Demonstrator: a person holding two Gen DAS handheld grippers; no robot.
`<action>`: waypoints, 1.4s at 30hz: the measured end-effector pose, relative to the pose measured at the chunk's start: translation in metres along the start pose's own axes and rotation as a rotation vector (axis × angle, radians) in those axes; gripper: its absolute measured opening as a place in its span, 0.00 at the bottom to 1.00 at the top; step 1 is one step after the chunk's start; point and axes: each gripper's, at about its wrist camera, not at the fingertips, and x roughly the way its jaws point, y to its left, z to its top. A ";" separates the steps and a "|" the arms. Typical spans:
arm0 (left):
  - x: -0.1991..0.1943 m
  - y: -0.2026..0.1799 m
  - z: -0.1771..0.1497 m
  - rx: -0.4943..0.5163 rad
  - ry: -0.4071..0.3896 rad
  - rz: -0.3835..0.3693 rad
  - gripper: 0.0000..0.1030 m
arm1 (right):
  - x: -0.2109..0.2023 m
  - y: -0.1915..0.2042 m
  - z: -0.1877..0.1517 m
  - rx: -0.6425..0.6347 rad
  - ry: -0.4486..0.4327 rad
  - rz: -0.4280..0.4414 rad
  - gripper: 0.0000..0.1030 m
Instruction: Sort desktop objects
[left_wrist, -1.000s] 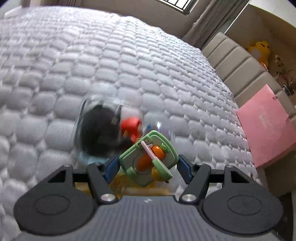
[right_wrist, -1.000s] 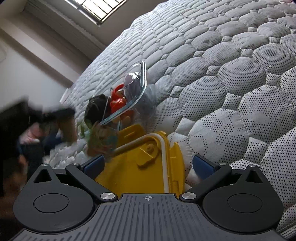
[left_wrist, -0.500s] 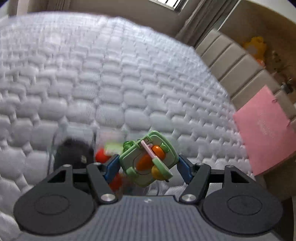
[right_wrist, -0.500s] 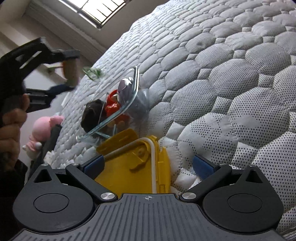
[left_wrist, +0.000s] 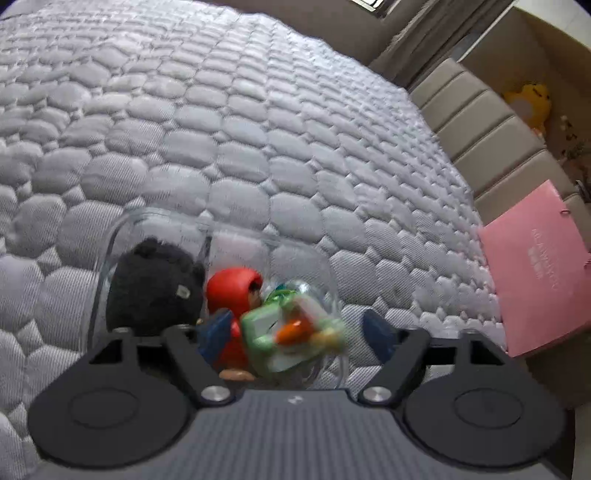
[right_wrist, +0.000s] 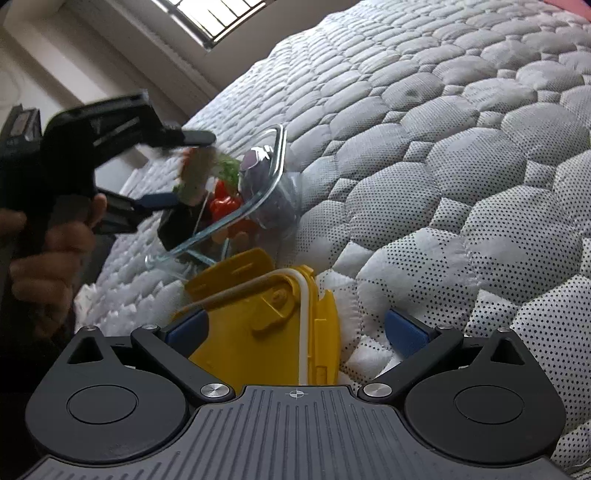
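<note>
On the quilted mattress (left_wrist: 229, 122) sits a glass container (left_wrist: 122, 236). Inside it, in the left wrist view, a plush toy (left_wrist: 151, 284) lies at nine o'clock of a toy figure (left_wrist: 236, 291), the two touching. A blurred toy keychain (left_wrist: 291, 332) sits at four o'clock of the figure, between the opening jaws of the left gripper (left_wrist: 295, 332). At three o'clock, beyond the mattress edge, stands a paper bag (left_wrist: 535, 266). In the right wrist view, a container lid (right_wrist: 266, 325) lies at six o'clock of the container, just beside it.

Both wrist cameras look steeply down, close over the grey quilted mattress (left_wrist: 258, 122), sharing the clear glass container (right_wrist: 258, 192).
</note>
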 end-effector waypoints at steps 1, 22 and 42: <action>-0.003 -0.001 0.000 0.001 -0.011 -0.004 0.90 | 0.001 0.001 0.000 -0.009 -0.001 -0.006 1.00; -0.058 0.015 -0.123 0.226 0.272 0.012 0.99 | 0.022 0.090 0.087 -0.469 -0.129 -0.155 0.51; -0.077 0.029 -0.125 0.167 0.219 -0.064 1.00 | 0.065 0.106 0.110 -0.437 0.179 -0.014 0.34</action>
